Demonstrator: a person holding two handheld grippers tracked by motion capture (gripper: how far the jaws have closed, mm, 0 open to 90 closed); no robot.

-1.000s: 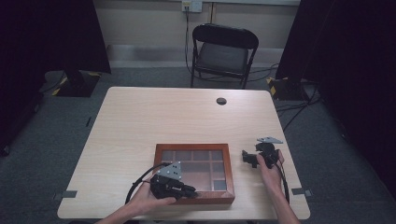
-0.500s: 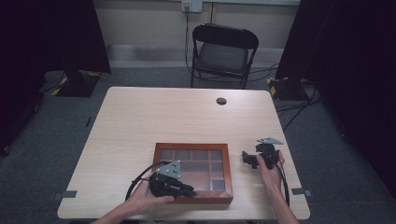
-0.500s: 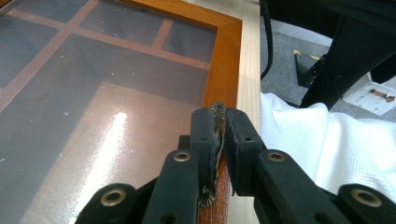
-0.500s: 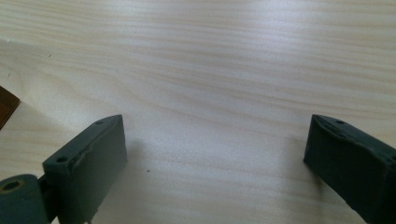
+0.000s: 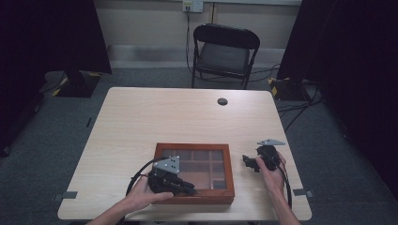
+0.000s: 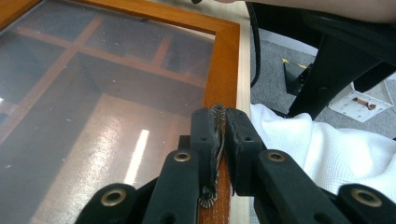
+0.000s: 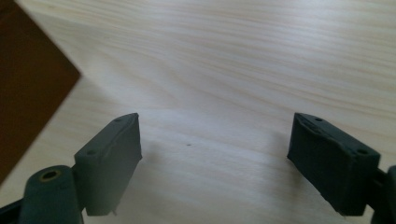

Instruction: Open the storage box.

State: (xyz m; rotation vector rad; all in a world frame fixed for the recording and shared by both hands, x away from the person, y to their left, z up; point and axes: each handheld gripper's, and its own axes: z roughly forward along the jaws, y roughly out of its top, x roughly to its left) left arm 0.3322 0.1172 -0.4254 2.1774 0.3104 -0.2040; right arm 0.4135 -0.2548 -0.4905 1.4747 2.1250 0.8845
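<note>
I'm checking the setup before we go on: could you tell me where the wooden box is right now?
In the high view the wooden box lies near the table's front edge, between the two grippers: the left gripper at its front rim, the right gripper just beyond its right side.

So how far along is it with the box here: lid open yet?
Done: the left gripper is shut on the small brass latch at the box front edge. In hand: that grip; the glass lid looks flat and closed. Left: lifting it. The right gripper hangs open over bare table beside the box.
</note>
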